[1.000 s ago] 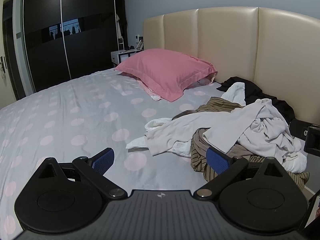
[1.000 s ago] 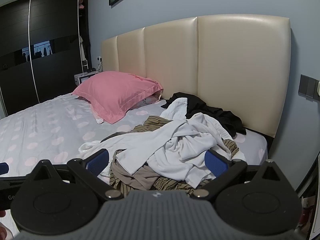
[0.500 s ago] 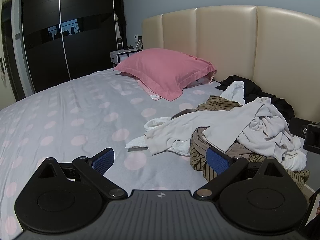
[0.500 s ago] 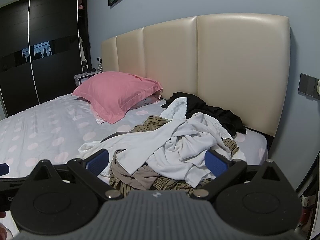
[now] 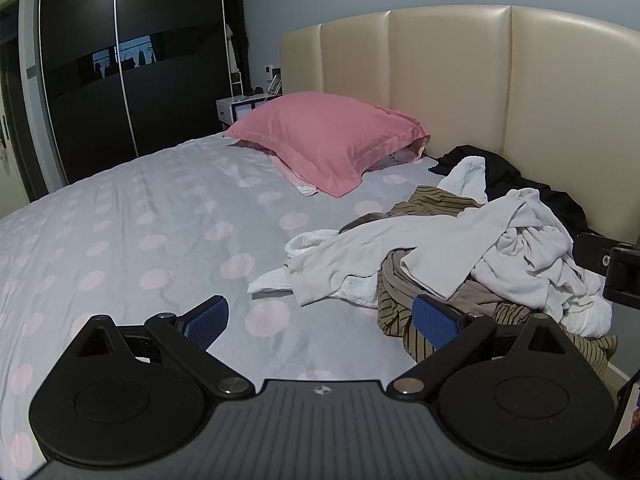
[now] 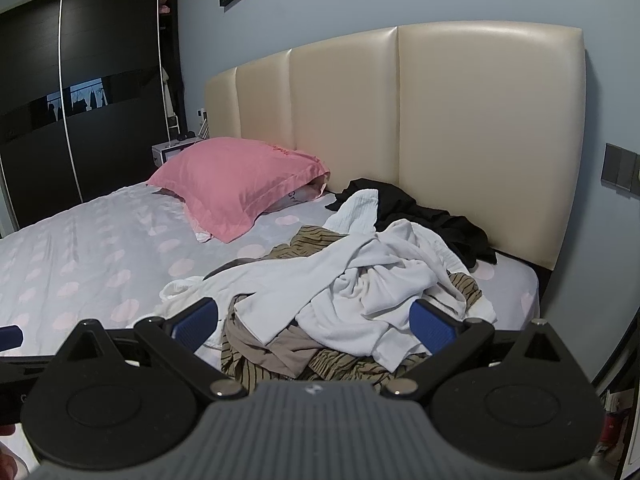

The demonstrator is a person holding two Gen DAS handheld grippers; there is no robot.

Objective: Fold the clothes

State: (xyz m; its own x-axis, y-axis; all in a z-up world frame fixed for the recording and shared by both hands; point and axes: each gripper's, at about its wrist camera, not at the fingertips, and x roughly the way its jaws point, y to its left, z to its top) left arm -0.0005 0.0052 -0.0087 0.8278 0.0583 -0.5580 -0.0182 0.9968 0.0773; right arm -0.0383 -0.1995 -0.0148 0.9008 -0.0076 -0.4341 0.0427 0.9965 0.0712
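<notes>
A heap of clothes lies on the bed's right side near the headboard: a white garment [image 5: 440, 244] [image 6: 360, 280] on top, a brown striped piece [image 5: 404, 312] [image 6: 304, 356] beneath, a black one [image 5: 520, 184] [image 6: 420, 212] behind. My left gripper [image 5: 320, 322] is open above the sheet, left of the heap, nothing between its blue pads. My right gripper [image 6: 314, 324] is open too, hovering just in front of the heap, holding nothing. Part of the right gripper's body [image 5: 616, 264] shows at the right edge of the left wrist view.
The bed [image 5: 120, 220] has a grey sheet with pink dots, bare on its left half. A pink pillow [image 5: 332, 140] [image 6: 236, 184] lies at the cream headboard [image 6: 480, 120]. A white nightstand [image 5: 244, 106] and dark sliding wardrobe [image 5: 120, 80] stand beyond.
Both views have shifted only slightly; the grippers stay open and the clothes have not moved.
</notes>
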